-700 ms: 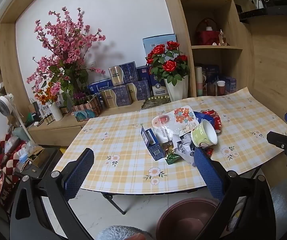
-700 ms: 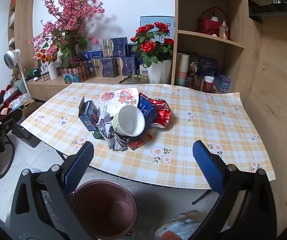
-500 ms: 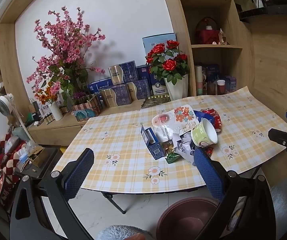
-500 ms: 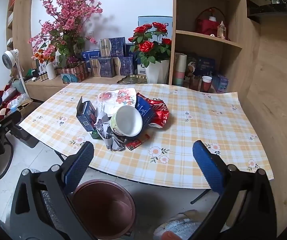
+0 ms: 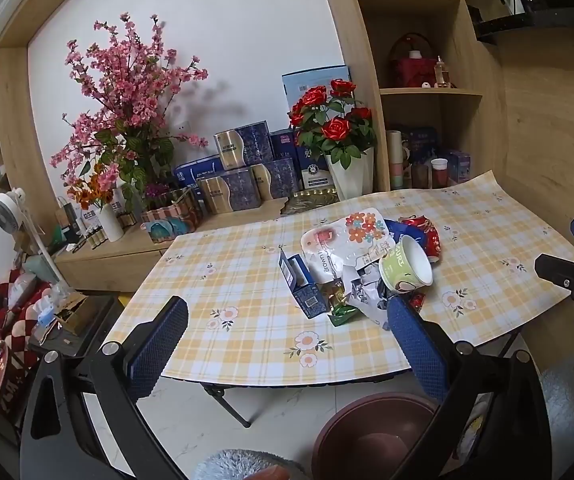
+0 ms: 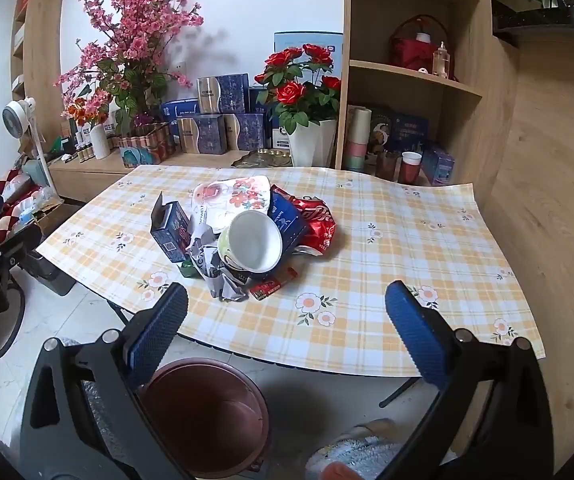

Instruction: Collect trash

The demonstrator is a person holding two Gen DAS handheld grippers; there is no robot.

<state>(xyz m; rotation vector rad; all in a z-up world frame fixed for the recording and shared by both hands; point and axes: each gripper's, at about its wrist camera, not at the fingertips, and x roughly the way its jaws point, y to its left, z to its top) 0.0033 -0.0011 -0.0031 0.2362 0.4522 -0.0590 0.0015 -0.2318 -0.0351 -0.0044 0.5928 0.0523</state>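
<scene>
The left gripper [image 5: 287, 344] is spread wide with nothing between its blue pads [image 5: 155, 344], hanging off the near edge of the table [image 5: 247, 344]. The right gripper [image 6: 287, 332] is likewise spread wide and holds nothing, its pads [image 6: 415, 336] over the near edge of the same table. Each gripper shows at the margin of the other's view, the two well apart.

Taking the paper cup [image 6: 253, 246] as the landmark: it lies on its side in the middle of the trash pile on the checked tablecloth [image 6: 407, 248], mouth toward the right gripper. Just left of it sits crumpled grey-white paper [image 6: 215, 272], and further left an opened dark-blue carton [image 6: 171, 232] stands upright. Behind the cup lies a flat white pouch with a floral print [image 6: 235, 196]. To its right a blue packet [image 6: 287, 220] leans against it, and beyond that is a crushed red can [image 6: 319, 224]. In front of the cup, toward the table edge, lies a small red wrapper [image 6: 271, 286]; a green foil scrap [image 5: 343, 312] sits by the crumpled paper.

Below the cup, on the floor under the near table edge, stands a dark-red bin [image 6: 207, 412], close under the right gripper's left finger.

Far behind the cup, a white vase of red roses [image 6: 299, 92] and pink blossom branches [image 6: 135, 40] stand on the wooden sideboard [image 6: 87, 168].
</scene>
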